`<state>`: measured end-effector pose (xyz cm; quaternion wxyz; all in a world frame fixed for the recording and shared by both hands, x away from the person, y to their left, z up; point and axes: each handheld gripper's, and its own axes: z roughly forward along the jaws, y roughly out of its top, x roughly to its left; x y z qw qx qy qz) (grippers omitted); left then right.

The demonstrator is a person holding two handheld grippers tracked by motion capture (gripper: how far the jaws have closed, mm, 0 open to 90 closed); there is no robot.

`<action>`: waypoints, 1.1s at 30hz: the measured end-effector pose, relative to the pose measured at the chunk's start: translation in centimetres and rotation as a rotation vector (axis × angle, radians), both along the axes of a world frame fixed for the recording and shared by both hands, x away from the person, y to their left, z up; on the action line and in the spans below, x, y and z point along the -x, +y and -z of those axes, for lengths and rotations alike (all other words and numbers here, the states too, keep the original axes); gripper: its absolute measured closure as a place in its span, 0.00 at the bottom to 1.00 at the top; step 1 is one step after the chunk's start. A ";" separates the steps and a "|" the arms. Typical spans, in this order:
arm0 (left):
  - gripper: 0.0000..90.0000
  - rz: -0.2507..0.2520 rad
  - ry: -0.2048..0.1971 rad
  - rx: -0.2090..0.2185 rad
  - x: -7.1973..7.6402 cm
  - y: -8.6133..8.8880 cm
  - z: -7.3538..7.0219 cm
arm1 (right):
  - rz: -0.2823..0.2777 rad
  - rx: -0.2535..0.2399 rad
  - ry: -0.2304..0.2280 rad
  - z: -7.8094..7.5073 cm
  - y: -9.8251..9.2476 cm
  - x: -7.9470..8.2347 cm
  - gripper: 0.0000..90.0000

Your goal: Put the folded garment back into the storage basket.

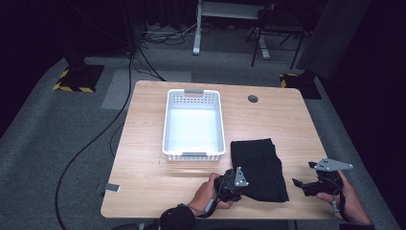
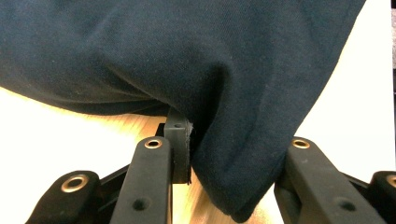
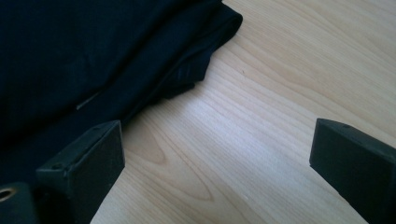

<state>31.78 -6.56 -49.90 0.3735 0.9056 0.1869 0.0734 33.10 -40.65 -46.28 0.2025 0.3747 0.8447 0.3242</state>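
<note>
One dark cloth (image 1: 259, 167) lies folded on the table (image 1: 143, 143), right of the basket (image 1: 193, 125). The left gripper (image 1: 238, 184) pinches its near corner; the right gripper (image 1: 302, 184) gapes wide just beside it, holding nothing.

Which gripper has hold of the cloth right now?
The left gripper: its jaws pinch the near-left corner of the black cloth. The right gripper sits open on bare table, off the cloth's right edge.
</note>
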 end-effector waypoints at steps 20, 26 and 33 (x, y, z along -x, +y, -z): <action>0.74 0.003 0.000 -0.005 0.0 0.0 0.0 | -0.084 0.029 -0.023 -1.8 3.8 -2.3 0.04; 0.74 0.002 0.001 -0.005 0.0 0.0 0.0 | -0.093 0.046 -0.031 -2.1 4.6 -3.1 0.03; 0.74 0.004 0.002 -0.004 0.0 0.0 0.0 | -0.105 0.038 -0.014 -1.9 5.3 -4.0 0.03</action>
